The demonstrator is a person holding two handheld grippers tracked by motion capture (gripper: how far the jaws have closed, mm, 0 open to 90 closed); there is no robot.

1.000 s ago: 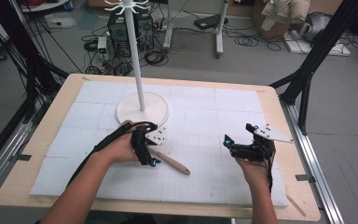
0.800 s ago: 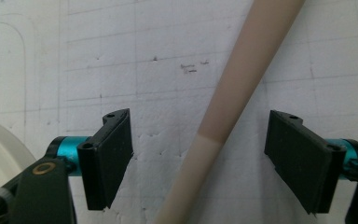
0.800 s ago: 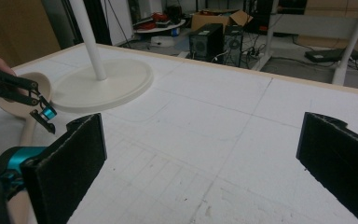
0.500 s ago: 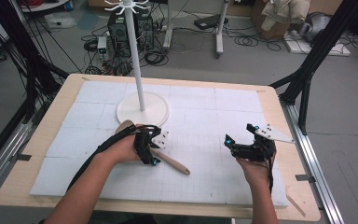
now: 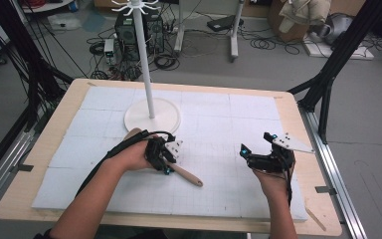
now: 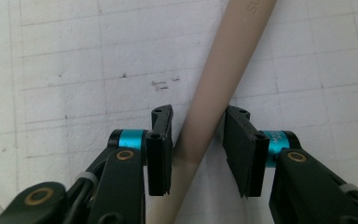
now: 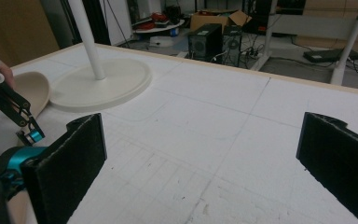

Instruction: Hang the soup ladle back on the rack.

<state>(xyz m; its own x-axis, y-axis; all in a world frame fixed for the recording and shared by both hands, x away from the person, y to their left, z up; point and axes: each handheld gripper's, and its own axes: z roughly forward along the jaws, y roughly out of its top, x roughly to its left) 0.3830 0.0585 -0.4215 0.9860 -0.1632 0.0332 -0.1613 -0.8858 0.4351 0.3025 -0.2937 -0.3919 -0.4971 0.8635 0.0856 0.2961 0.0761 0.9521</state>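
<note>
A beige wooden spoon (image 5: 186, 175) lies on the white gridded mat (image 5: 219, 114), its bowl (image 7: 30, 88) toward the stand. My left gripper (image 5: 166, 167) points down over the handle (image 6: 228, 60). In the left gripper view, my left gripper (image 6: 198, 116) is open with one jaw on each side of the handle: the left pad sits close against it and a gap shows at the right pad. My right gripper (image 5: 256, 143) hovers over the right part of the mat, and in its own view my right gripper (image 7: 204, 123) stands wide open with nothing between the jaws.
A white stand with a tall pole (image 5: 144, 59) and round base (image 5: 151, 115) stands at the back left of the mat, just beyond the spoon's bowl. The wooden table edge (image 5: 298, 124) frames the mat. Cables and equipment lie on the floor behind.
My left gripper has shifted slightly to the right along the spoon handle. The right gripper has stayed where it was.
</note>
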